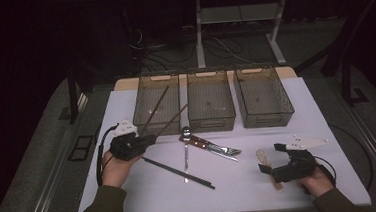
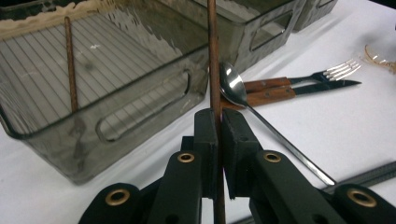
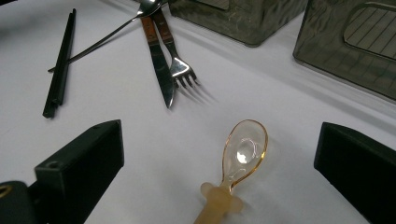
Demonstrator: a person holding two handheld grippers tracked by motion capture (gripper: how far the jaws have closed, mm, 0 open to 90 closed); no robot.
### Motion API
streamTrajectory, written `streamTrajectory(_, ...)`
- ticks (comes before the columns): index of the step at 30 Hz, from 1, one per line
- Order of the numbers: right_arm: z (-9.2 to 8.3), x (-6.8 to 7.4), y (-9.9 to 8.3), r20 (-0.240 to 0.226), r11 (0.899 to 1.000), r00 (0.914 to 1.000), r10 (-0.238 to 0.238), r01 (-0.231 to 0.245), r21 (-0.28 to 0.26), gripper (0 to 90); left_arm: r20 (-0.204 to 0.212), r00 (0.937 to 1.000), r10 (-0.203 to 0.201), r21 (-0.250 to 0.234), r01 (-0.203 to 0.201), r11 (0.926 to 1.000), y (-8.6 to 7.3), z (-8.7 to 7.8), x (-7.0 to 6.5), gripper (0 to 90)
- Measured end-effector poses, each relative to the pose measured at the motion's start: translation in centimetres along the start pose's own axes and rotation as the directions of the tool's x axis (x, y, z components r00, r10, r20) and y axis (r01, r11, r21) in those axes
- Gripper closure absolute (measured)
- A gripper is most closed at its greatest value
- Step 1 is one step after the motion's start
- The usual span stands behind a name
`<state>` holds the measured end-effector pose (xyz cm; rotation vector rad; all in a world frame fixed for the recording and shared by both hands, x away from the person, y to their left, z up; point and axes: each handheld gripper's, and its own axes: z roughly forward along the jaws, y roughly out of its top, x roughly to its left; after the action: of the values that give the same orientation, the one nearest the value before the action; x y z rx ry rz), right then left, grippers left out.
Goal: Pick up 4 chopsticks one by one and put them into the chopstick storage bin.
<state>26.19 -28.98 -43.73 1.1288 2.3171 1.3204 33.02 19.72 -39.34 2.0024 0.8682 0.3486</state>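
Your right gripper (image 1: 271,161) rests low on the tabletop (image 1: 288,129), jaws wide apart around the amber spoon (image 3: 243,151). Your left gripper (image 1: 148,139) has its jaws clamped on a brown chopstick (image 2: 213,56), tip reaching toward the left bin (image 1: 158,102). No readable writing.

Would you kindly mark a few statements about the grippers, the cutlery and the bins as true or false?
1. The left gripper is shut on a brown chopstick. True.
2. The right gripper grips the amber spoon. False: its jaws stand wide apart, with the spoon lying on the table between them.
3. Another brown chopstick rests in the leftmost bin. True.
4. The fork and knife lie inside the middle bin. False: both lie on the white table.
5. The black chopsticks lie on the table. True.
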Motion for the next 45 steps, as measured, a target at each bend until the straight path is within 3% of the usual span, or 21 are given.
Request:
streamTrajectory(13,0.0,0.0,-0.1,0.001,1.0,1.0,0.007,-0.007,-0.001,1.3,-0.019,0.9995,-0.027,-0.009,0.026,0.9996,2.1,1.0,1.5,84.7)
streamTrajectory(26,-0.1,0.0,-0.1,0.001,1.0,1.0,0.008,-0.008,-0.002,1.3,-0.039,0.9951,-0.091,-0.023,0.09,0.9956,3.8,1.9,2.9,84.8)
streamTrajectory(37,-0.1,0.0,-0.1,0.001,1.0,1.0,0.009,-0.009,-0.006,1.3,-0.059,0.9937,-0.095,-0.02,0.094,0.9953,5.7,2.8,4.2,84.7)
streamTrajectory(45,-0.2,0.0,-0.1,0.0,1.0,1.0,0.009,-0.009,-0.007,1.3,-0.11,0.9894,-0.094,0.009,0.096,0.9954,7.0,3.9,4.9,84.8)
